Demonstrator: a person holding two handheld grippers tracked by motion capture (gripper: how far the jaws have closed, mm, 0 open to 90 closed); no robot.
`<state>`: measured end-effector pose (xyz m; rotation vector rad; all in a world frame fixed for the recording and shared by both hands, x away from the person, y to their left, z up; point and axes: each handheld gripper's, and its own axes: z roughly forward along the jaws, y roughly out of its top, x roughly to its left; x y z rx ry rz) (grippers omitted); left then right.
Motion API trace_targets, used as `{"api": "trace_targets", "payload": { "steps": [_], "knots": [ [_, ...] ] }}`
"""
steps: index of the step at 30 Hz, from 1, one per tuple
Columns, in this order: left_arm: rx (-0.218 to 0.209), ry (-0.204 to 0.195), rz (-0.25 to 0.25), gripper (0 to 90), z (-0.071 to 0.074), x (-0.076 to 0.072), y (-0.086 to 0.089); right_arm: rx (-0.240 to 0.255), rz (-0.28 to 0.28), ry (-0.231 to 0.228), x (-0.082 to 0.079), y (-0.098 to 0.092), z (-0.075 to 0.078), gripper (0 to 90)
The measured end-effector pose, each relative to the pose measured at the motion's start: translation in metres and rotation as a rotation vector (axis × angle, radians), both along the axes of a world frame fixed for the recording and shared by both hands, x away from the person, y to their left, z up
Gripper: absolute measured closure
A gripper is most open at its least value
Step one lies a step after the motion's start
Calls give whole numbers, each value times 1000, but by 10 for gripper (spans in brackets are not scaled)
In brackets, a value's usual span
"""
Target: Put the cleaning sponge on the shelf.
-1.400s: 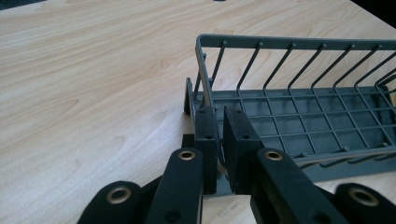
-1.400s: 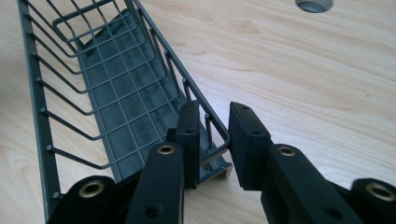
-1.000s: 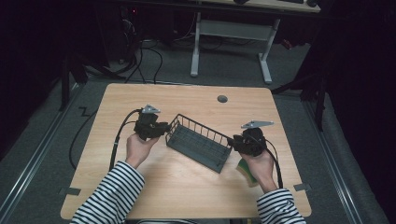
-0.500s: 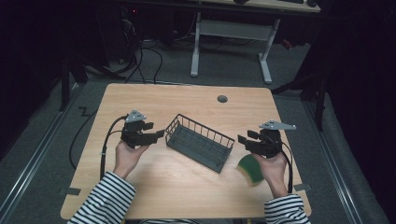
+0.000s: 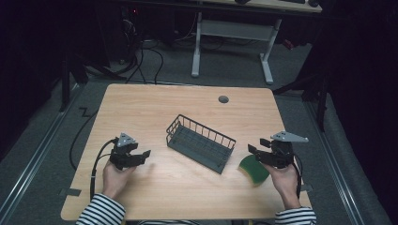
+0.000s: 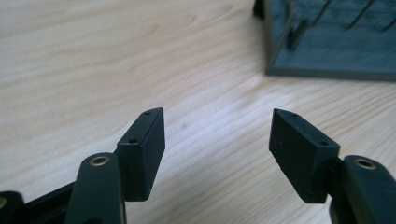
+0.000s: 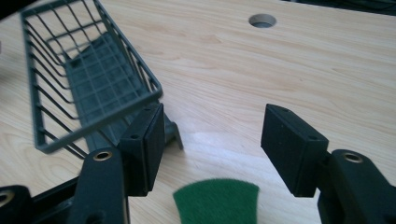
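A: High view, left to right: what does the left gripper (image 5: 144, 153) have?

B: Nothing. Its jaws have just been opening over bare wooden table (image 5: 141, 108); the wire basket (image 5: 201, 143) sits well apart on its right.

A: And the right gripper (image 5: 253, 149)?

B: Jaws also just opening, empty, near the basket's right end, the green sponge (image 5: 254, 169) lying just below.

Centre: wire basket (image 5: 201, 143) is blocking the middle of the table (image 5: 155, 105).
Right: green sponge (image 5: 254, 169) is lying just beside the basket's end.
Left: bare wood is lying open.
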<state>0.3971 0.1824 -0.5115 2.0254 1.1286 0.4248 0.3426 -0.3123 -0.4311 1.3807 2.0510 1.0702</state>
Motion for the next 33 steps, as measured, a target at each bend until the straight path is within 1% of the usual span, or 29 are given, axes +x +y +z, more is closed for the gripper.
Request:
{"api": "trace_targets", "payload": {
  "steps": [1, 5, 10, 13, 15, 19, 21, 23, 33],
  "knots": [
    [6, 1, 4, 362, -3, -1, 1, -18, -5, 6, -2, 0, -1, 415],
    [32, 4, 9, 351, -9, -5, 4, -46, -4, 20, -9, 0, -6, 414],
    [37, 4, 28, 338, -16, -6, 7, -38, 3, 34, -18, -4, -13, 382],
    [57, 12, 34, 323, -22, -6, 6, -49, 8, 61, -23, -5, -21, 368],
    [62, -16, 32, 312, -25, -9, 6, -57, 4, 84, -24, -7, -27, 352],
    [51, -14, 37, 309, -25, -10, 6, -72, 0, 125, -24, -8, -39, 313],
    [52, -13, 49, 304, -25, -10, 7, -89, 2, 142, -24, -8, -45, 292],
    [59, -14, 57, 294, -25, -9, 6, -91, 8, 159, -23, -8, -49, 274],
    [60, -12, 63, 286, -25, -9, 7, -137, 43, 223, -17, -9, -60, 236]
  ]
}}
